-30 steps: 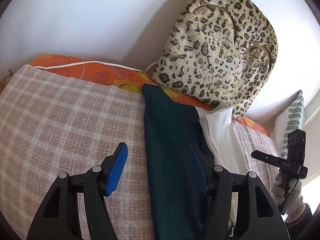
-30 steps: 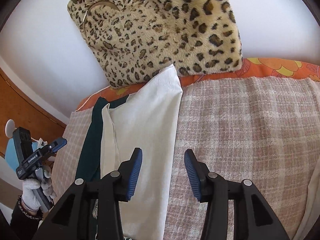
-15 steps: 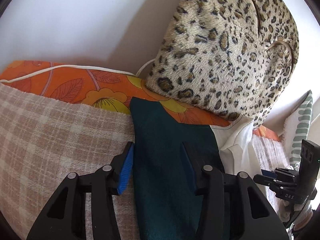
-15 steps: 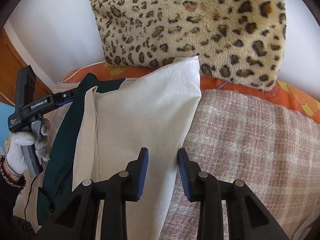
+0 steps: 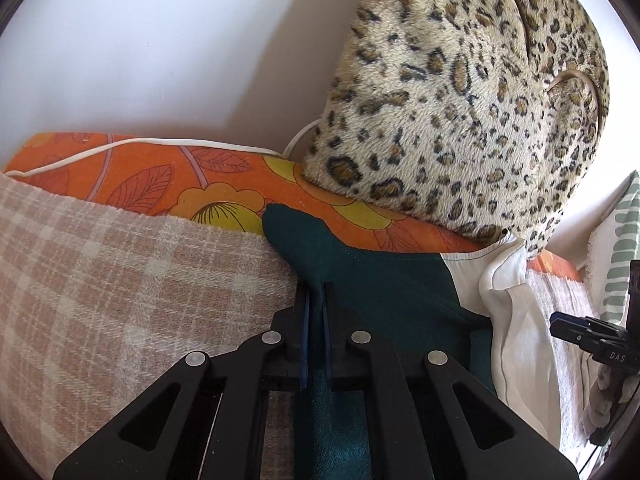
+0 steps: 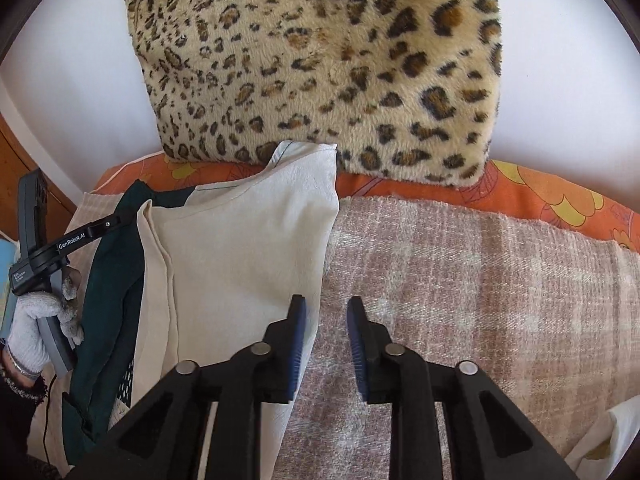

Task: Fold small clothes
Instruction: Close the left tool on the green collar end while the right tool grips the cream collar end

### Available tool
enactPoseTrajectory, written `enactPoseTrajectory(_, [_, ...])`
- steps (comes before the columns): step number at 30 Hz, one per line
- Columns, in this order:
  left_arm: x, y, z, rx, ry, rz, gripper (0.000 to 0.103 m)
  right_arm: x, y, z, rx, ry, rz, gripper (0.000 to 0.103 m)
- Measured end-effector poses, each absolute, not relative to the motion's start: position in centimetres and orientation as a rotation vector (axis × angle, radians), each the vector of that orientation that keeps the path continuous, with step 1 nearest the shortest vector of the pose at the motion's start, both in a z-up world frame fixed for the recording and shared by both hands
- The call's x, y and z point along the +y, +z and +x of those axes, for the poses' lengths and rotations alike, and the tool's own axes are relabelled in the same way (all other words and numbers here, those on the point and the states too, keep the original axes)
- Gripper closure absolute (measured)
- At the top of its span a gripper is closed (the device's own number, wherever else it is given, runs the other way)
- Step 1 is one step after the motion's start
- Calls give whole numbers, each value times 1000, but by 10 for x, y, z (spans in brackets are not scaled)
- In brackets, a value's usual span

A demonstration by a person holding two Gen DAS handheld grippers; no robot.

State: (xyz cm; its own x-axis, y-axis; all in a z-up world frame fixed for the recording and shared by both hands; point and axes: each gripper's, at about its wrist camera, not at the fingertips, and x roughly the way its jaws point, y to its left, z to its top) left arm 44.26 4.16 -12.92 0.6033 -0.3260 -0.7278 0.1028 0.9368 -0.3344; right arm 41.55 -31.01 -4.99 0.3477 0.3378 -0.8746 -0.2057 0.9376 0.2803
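A garment with a dark teal half (image 5: 384,280) and a cream white half (image 6: 240,264) lies on a pink checked blanket (image 5: 120,288). My left gripper (image 5: 316,300) is shut on the teal half's left edge near its top corner, and the cloth bunches between the blue pads. My right gripper (image 6: 326,312) is open, straddling the white half's right edge, low over the blanket (image 6: 460,280). The left gripper also shows in the right wrist view (image 6: 120,220), and the right gripper shows at the right edge of the left wrist view (image 5: 560,326).
A leopard-print cushion (image 5: 460,100) leans on the white wall just behind the garment's top edge. An orange floral sheet (image 5: 200,184) runs under it. A white and green striped pillow (image 5: 620,248) stands at the far right. Wooden furniture (image 6: 20,160) is at the left.
Both grippers moved forward toward the garment's top edge. The left jaws closed on the teal edge. The right jaws narrowed around the white edge but stay apart.
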Motion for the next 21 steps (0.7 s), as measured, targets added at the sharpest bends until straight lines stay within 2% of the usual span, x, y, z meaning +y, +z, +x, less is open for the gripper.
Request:
enactPoseTrajectory(1, [44,-129,442,892,-255,-278,99,-312,-45,419,1137,377,159,56])
enactPoseTrajectory(5, [48,-129,442,899,-272,-302,97,-302,-44,449,1113,385,139,56])
enactPoseTrajectory(7, [52,-129,441,900,-305,-325,84,-303,-52,466,1123,392,192,53])
enactPoseTrajectory(8, [53,-127,439,893,-319,-329,68,-304,-55,474,1123,393,227,52])
enactPoseTrajectory(9, [54,-124,438,881,-321,-324,47,-305,-58,480,1116,384,249,52])
enactPoseTrajectory(10, [55,-121,437,868,-308,-310,41,-305,-60,485,1109,372,257,52])
enactPoseTrajectory(12, [57,-116,439,849,-296,-286,40,-305,-66,494,1109,359,272,55])
enactPoseTrajectory(13, [58,-115,441,842,-302,-281,40,-305,-70,497,1115,363,287,70])
enactPoseTrajectory(16, [61,-117,455,858,-313,-284,40,-305,-78,504,1126,358,298,89])
enactPoseTrajectory(20, [69,-124,474,899,-344,-363,44,-305,-80,506,1127,379,282,91])
enactPoseTrajectory(21, [71,-125,477,903,-355,-393,50,-305,-79,507,1126,394,284,87])
